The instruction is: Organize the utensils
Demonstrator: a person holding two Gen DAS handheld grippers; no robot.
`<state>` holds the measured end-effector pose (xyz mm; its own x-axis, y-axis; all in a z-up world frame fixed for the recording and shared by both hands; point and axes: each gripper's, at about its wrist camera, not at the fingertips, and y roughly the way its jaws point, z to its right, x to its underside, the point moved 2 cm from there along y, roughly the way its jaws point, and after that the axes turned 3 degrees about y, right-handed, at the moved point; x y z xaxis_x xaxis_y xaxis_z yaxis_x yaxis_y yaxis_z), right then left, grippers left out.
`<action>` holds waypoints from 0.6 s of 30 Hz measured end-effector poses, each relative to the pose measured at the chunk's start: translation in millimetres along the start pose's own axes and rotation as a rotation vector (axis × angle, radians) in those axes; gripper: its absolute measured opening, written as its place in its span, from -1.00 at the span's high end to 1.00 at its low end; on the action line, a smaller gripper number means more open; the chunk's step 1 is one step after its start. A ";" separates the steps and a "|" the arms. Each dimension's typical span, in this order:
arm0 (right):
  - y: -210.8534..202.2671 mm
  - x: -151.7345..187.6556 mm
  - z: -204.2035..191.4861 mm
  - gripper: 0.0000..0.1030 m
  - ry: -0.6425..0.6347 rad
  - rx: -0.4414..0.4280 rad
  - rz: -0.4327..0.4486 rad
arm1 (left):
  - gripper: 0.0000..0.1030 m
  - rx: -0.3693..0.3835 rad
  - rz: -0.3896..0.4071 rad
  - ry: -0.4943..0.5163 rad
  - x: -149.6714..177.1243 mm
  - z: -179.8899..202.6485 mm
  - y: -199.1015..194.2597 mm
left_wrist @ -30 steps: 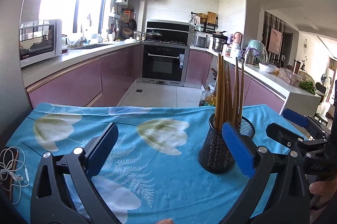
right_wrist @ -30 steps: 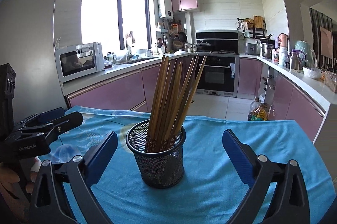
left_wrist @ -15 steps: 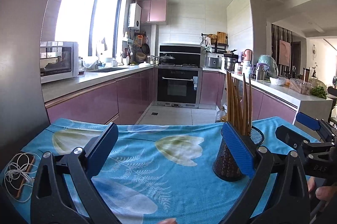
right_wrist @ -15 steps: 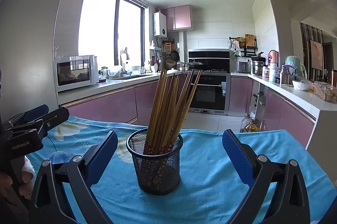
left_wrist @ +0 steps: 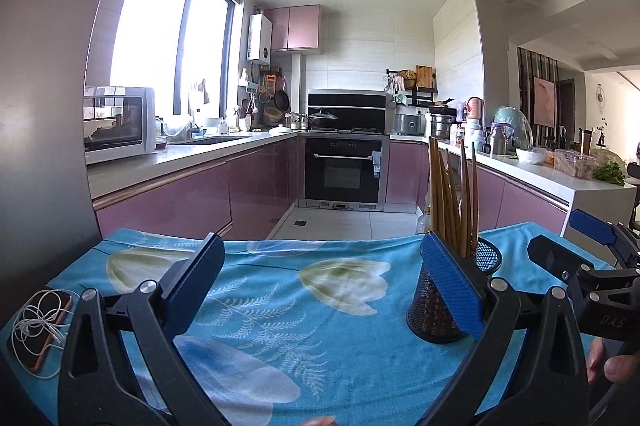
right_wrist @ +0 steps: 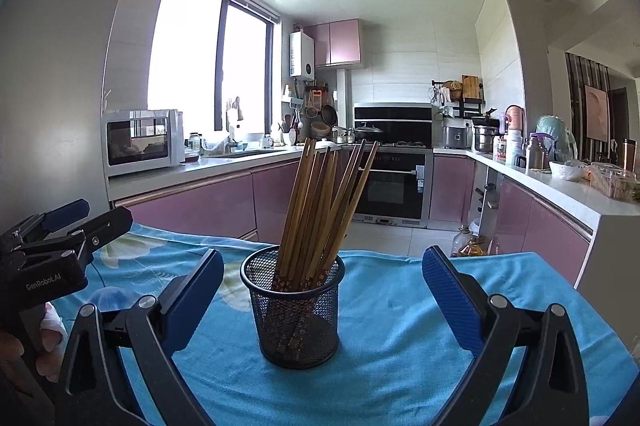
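On the blue-clothed bench (right_wrist: 400, 346) the mesh holder (right_wrist: 297, 310) with its chopsticks (right_wrist: 320, 210) stands between your right hand-held gripper (right_wrist: 320, 302), released wide like the left hand-held gripper (left_wrist: 320, 290), so square up before closing.

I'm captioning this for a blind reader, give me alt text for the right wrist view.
A black mesh cup full of wooden chopsticks stands on a blue floral tablecloth, centred between the open right gripper. The left gripper shows at the left edge, with a pink-cabinet kitchen behind.
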<state>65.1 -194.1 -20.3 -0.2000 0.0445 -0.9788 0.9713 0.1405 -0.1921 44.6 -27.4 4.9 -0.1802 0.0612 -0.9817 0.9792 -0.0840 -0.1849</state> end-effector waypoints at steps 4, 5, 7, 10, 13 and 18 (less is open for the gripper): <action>-1.2 -0.9 0.8 -0.87 0.008 0.004 0.004 | -0.89 0.004 0.002 0.000 0.1 1.5 -0.5; -1.5 -0.4 0.8 -0.87 0.007 0.005 0.004 | -0.89 0.005 0.001 -0.001 -0.1 1.5 -0.3; -0.8 -1.1 1.4 -0.87 0.008 0.010 0.004 | -0.89 0.004 0.001 -0.001 0.0 2.1 -0.3; -2.0 -0.6 1.9 -0.87 0.011 0.014 0.004 | -0.89 0.006 0.001 -0.003 -0.2 1.5 -1.2; -1.2 -0.4 2.9 -0.87 0.010 0.018 0.000 | -0.89 0.007 -0.003 -0.003 0.5 3.2 -1.0; -1.2 0.5 2.7 -0.87 0.011 0.018 -0.001 | -0.89 0.007 -0.006 -0.003 0.8 3.3 0.2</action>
<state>64.2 -196.9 -20.8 -0.2019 0.0557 -0.9778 0.9733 0.1230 -0.1940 44.3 -30.6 3.9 -0.1864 0.0587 -0.9807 0.9773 -0.0910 -0.1912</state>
